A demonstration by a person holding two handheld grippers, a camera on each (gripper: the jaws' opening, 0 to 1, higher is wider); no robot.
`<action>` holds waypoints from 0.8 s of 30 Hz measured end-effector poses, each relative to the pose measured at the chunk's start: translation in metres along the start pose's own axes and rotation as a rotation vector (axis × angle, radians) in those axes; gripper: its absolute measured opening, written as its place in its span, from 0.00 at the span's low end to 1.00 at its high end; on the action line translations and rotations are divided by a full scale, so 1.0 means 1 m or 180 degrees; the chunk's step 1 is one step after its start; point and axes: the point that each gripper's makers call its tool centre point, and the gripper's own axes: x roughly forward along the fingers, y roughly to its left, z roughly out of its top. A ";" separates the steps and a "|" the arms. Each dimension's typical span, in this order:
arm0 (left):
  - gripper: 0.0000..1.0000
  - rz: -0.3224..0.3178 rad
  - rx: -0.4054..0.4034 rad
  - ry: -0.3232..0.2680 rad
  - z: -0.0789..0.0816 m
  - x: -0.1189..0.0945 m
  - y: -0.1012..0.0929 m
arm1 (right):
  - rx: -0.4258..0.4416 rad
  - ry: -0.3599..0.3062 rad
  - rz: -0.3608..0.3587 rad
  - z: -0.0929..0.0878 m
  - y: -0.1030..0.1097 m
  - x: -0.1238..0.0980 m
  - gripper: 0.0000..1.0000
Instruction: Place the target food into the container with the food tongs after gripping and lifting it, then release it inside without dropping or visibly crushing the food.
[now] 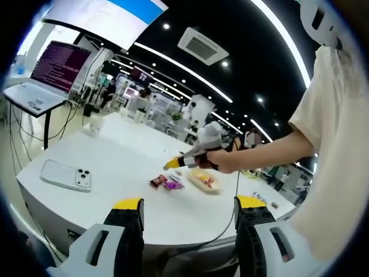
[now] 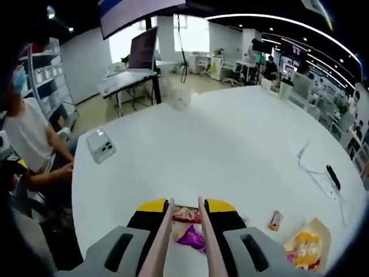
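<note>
My right gripper (image 2: 185, 206) is shut on pink food tongs (image 2: 168, 231), whose two arms run forward between the yellow-tipped jaws. A red snack packet (image 2: 186, 214) lies on the white table (image 2: 230, 138), framed between the tong arms; I cannot tell if they touch it. Under the tongs sits a purple packet (image 2: 191, 238). The shallow container (image 2: 308, 245), holding yellow packets, is at the lower right. In the left gripper view, a hand holds the right gripper (image 1: 190, 158) just above the red packet (image 1: 157, 181), purple packet (image 1: 172, 185) and container (image 1: 206, 180). My left gripper (image 1: 189, 203) is open, well short of them.
A phone (image 2: 101, 145) lies face down at the table's left side, and a small snack bar (image 2: 276, 219) sits near the container. A black pen-like object (image 2: 333, 176) and a thin cable (image 2: 305, 153) lie to the right. A person (image 2: 29, 138) sits beside the table's left edge.
</note>
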 end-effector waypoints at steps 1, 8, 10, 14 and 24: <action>0.63 0.0000 -0.0006 -0.0001 0.001 0.001 0.000 | -0.0061 0.0043 0.0018 -0.002 0.002 0.001 0.24; 0.63 -0.0001 -0.0013 0.0001 0.001 0.003 0.002 | -0.0420 0.0254 0.0081 -0.019 0.008 0.010 0.24; 0.63 0.0000 -0.0018 0.0007 0.001 0.003 0.003 | -0.0504 0.0335 0.0106 -0.028 0.007 0.007 0.24; 0.63 -0.0006 -0.0040 0.0035 -0.003 0.004 0.003 | -0.0504 0.0413 0.0087 -0.040 0.000 -0.001 0.24; 0.63 -0.0035 -0.0059 0.0071 -0.005 0.009 0.000 | -0.1059 0.0764 0.0213 -0.060 -0.018 -0.007 0.25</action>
